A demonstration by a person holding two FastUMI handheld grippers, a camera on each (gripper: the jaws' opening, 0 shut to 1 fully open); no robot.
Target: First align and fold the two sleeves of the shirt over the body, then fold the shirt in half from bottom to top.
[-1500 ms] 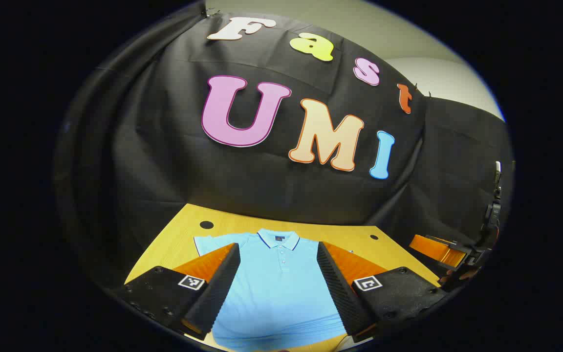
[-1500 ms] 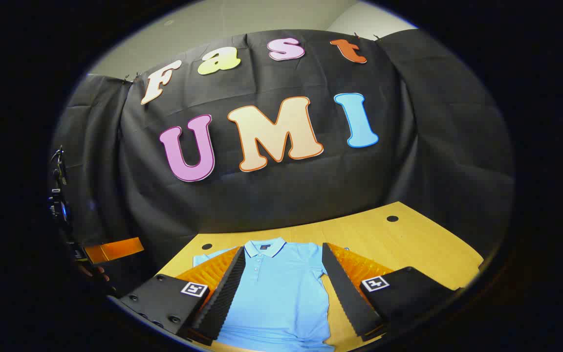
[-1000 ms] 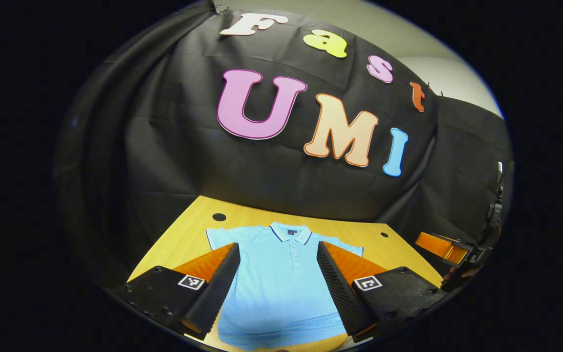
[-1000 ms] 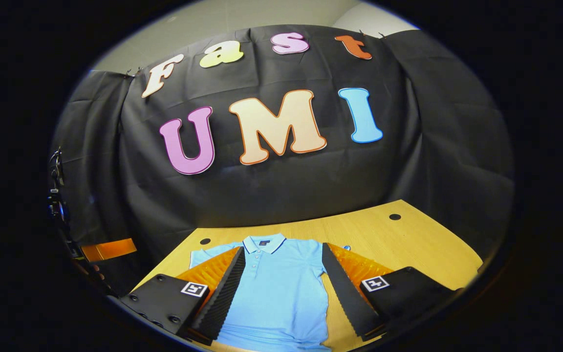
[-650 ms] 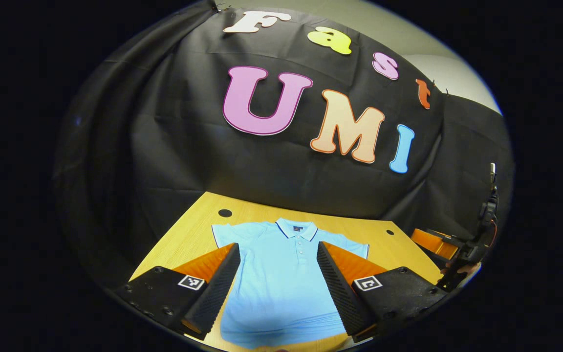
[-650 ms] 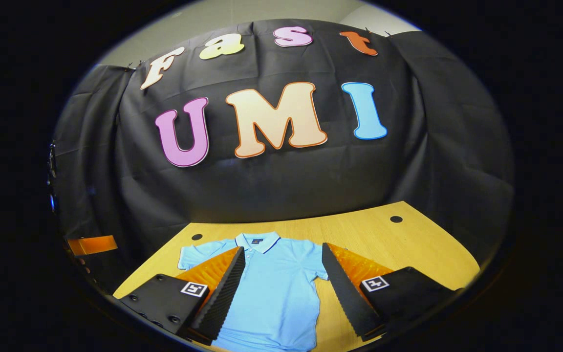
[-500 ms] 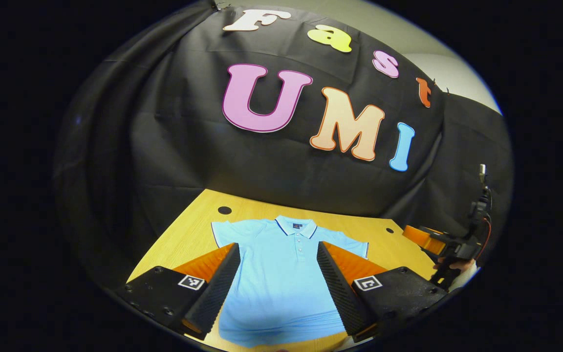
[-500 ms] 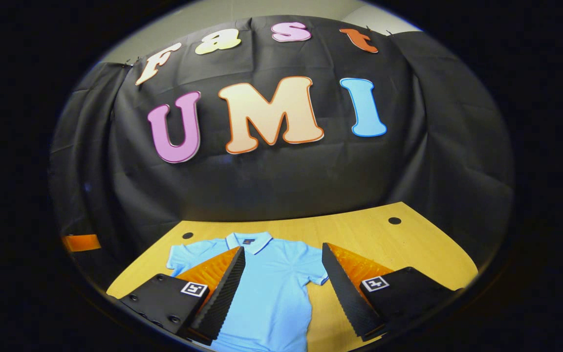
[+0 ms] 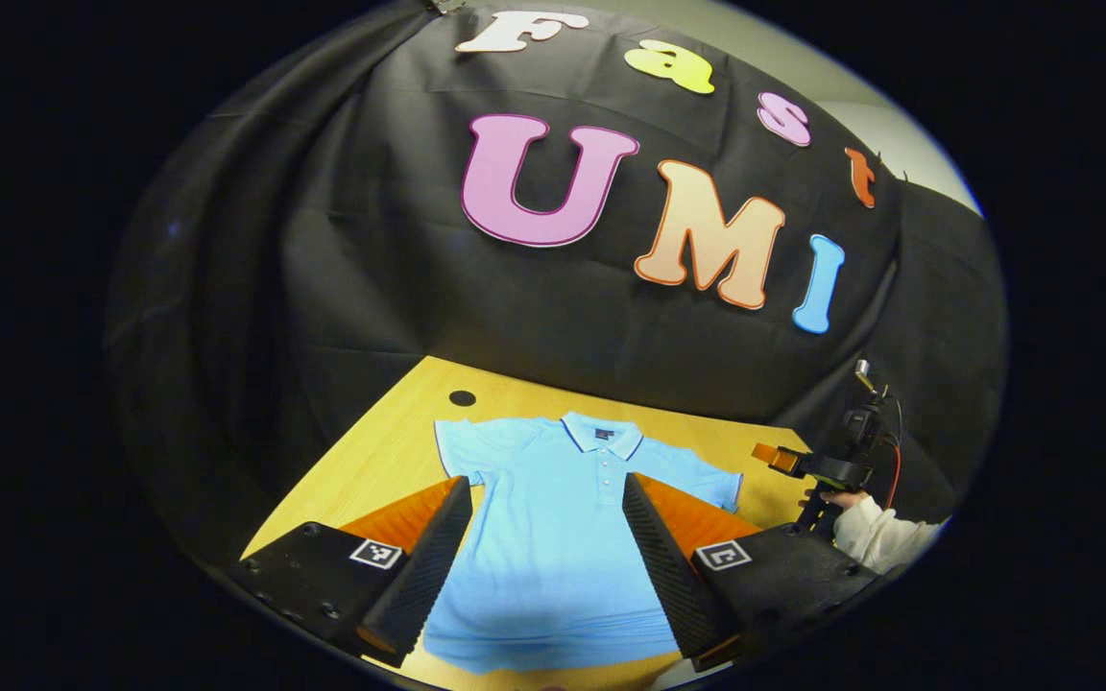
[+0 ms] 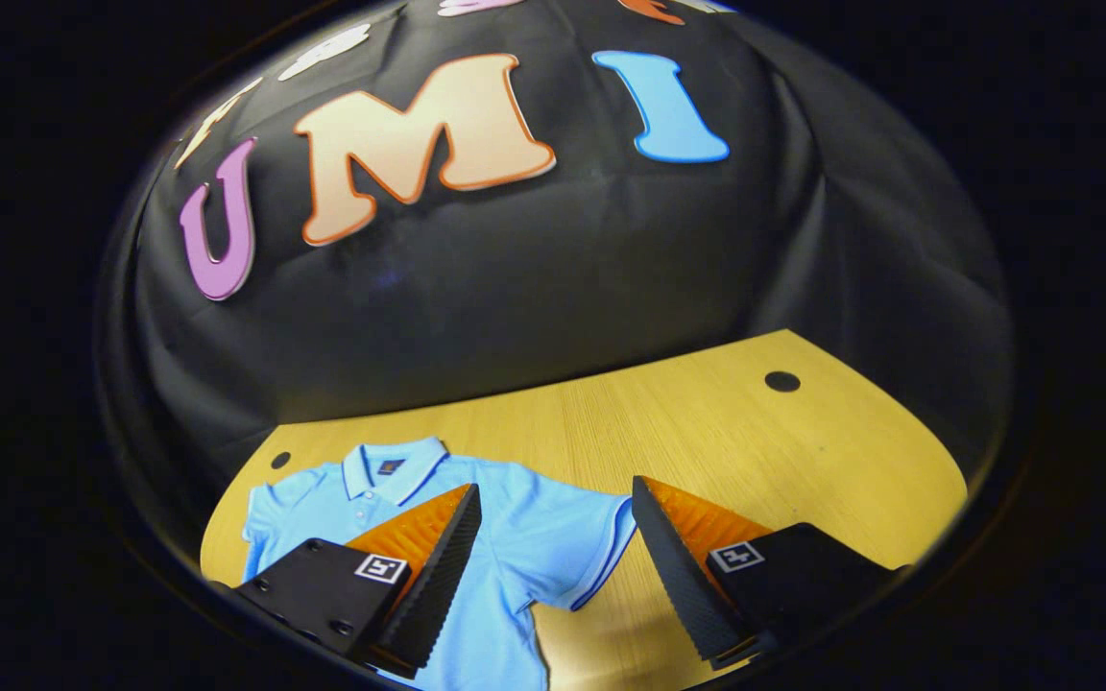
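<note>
Lying between spread tongs (image 9: 546, 566) (shirt (image 9: 553, 547))

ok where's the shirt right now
The shirt lies flat and unfolded on the wooden table, collar toward the black cloth wall. In the right gripper view its sleeve sits between the open fingers.

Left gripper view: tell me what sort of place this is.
Likely a staged recording booth: a black cloth wall behind a wooden table with a blue polo shirt laid flat.
</note>
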